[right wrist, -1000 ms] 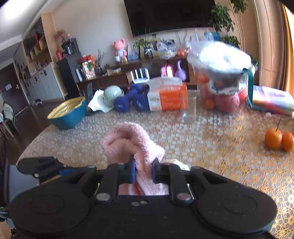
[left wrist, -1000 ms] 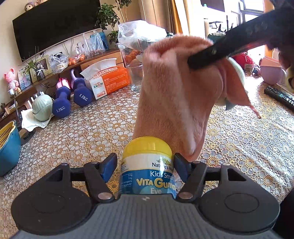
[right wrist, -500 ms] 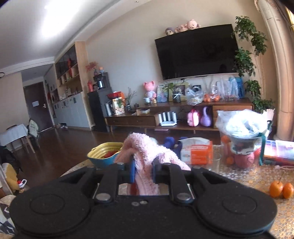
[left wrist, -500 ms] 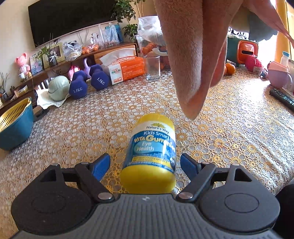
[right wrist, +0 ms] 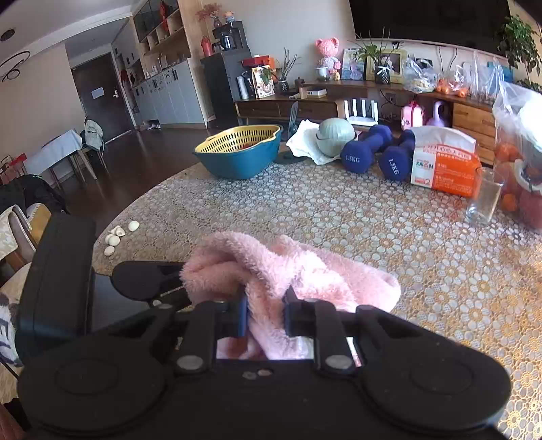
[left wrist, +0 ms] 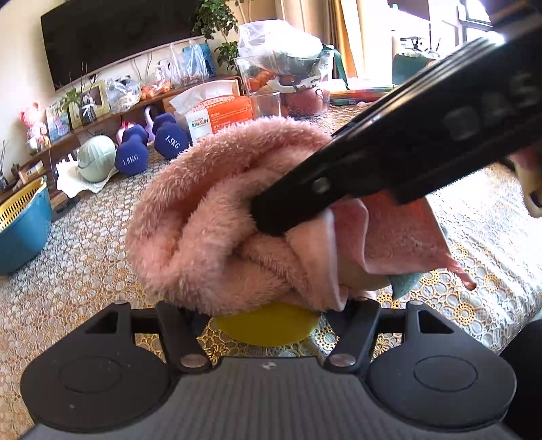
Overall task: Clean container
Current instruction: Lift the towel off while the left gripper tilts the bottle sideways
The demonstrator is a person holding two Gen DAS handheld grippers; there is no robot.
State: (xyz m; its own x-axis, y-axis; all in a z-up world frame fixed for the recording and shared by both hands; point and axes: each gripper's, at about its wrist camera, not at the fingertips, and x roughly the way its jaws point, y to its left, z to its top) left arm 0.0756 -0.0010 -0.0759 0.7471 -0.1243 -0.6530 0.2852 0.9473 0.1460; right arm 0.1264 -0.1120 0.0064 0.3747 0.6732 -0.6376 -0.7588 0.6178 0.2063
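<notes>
Lowered again since half a second ago, the pink cloth (left wrist: 216, 216) now presses on the yellow container (left wrist: 267, 326) between the spread fingers of the left tool (left wrist: 271, 325), while the right tool (right wrist: 265, 316) grips the cloth tightly, above the lace-covered bench (right wrist: 338, 210).

We see strong daylight from the window (left wrist: 474, 20), blown out at the left wrist view's top right; the right gripper (left wrist: 257, 216) looms there blurred; fisheye bends both views' edges; the tablecloth (right wrist: 440, 270) glows sunlit.
</notes>
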